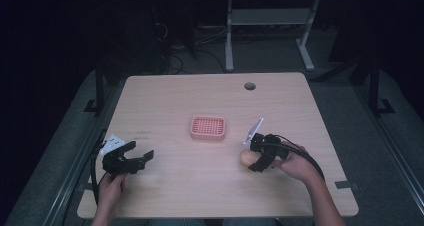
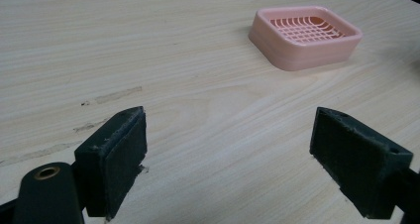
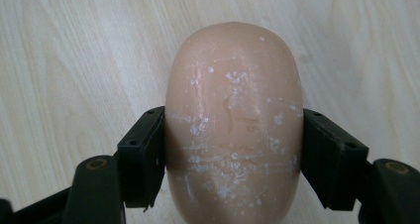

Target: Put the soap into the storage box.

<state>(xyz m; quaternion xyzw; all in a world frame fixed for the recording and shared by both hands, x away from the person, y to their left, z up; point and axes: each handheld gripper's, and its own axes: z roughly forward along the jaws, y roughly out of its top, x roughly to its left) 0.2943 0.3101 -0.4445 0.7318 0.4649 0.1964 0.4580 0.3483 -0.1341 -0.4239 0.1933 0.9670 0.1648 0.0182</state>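
A peach-coloured oval soap bar (image 3: 233, 120) fills the middle of the right gripper view, its surface scuffed with white flecks. My right gripper (image 3: 233, 149) has both jaws pressed against the bar's sides, just above the wooden table. In the high view the soap bar (image 1: 246, 157) pokes out left of the right gripper (image 1: 260, 158). A pink slotted soap dish (image 1: 208, 127) sits at the table's middle, empty; in the left gripper view the dish (image 2: 304, 35) lies ahead at upper right. My left gripper (image 1: 135, 158) rests open near the table's left front, nothing between its jaws (image 2: 228, 159).
The light wooden table (image 1: 175, 186) has a round cable hole (image 1: 250, 86) at its far right side. Faint scuff marks (image 2: 111, 97) run across the wood ahead of the left gripper. Beyond the table stands a white desk frame (image 1: 270, 26) on a dark floor.
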